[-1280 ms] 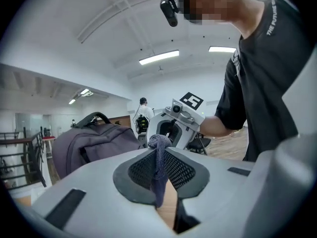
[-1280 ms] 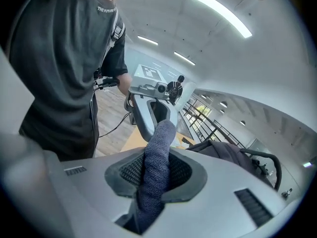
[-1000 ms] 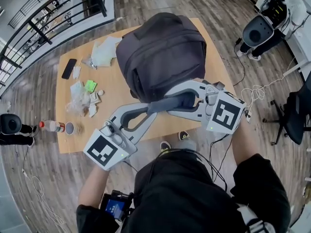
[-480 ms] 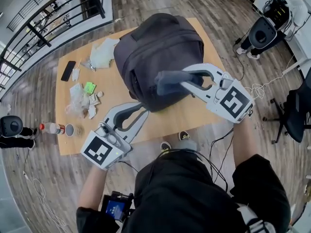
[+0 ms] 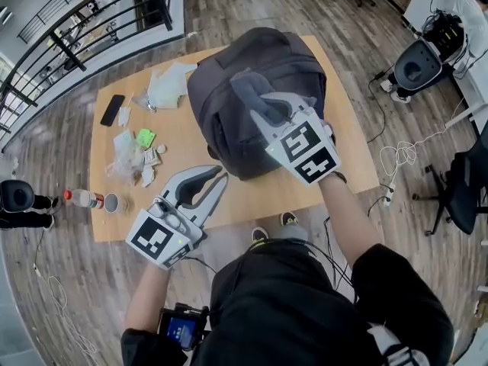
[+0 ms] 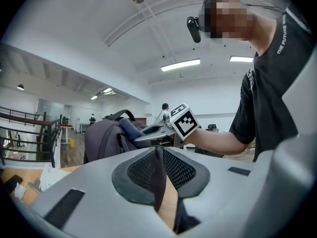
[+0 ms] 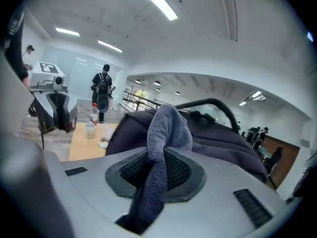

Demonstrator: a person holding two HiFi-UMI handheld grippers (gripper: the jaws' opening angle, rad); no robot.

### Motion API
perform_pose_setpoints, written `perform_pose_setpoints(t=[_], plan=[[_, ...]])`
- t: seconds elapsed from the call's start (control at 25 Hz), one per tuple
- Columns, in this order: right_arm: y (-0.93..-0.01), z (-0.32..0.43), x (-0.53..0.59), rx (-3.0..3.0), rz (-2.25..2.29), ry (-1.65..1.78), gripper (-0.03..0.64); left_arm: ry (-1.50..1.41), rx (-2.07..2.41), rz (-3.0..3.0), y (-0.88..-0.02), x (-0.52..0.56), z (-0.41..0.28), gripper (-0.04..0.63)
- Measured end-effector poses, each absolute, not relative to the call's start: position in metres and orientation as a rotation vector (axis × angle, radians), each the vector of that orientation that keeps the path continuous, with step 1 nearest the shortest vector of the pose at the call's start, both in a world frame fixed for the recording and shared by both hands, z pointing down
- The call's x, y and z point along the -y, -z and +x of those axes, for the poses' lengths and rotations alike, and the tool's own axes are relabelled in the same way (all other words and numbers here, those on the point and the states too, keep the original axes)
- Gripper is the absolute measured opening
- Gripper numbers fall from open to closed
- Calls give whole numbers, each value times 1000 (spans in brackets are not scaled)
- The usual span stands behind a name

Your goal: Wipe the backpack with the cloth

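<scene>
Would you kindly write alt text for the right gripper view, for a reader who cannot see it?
The right gripper is shut on a grey cloth, whose free end stands up in front of a dark backpack. Behind, at the left, a wooden table bears a cup and a bottle.

Black T-shirt; left gripper and right gripper pale grey.

Wooden table with dark backpack, black phone, bottle, cup and, seemingly, crumpled plastic wrappers.
</scene>
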State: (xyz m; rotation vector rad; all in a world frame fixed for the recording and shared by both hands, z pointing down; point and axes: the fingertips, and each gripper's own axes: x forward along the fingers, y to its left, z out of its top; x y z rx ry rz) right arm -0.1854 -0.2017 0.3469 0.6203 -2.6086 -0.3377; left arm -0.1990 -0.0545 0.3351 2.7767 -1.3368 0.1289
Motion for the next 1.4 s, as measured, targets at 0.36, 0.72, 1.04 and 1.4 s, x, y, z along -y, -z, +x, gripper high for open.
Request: perform_pose_setpoints(t=[0.36, 0.72, 1.04, 1.4], plan=[[-343, -161, 216, 2597, 724, 305, 75, -80, 1330, 2734, -342, 55, -201, 59], [-334, -66, 272, 2296, 1171, 456, 77, -14, 1311, 2698, -345, 51, -199, 59], [-364, -205, 155, 2671, 572, 274, 75, -7, 1350, 2663, -349, 42, -207, 58], [-385, -192, 99, 2702, 584, 345, 75, -12, 1343, 2635, -358, 41, -209, 58]])
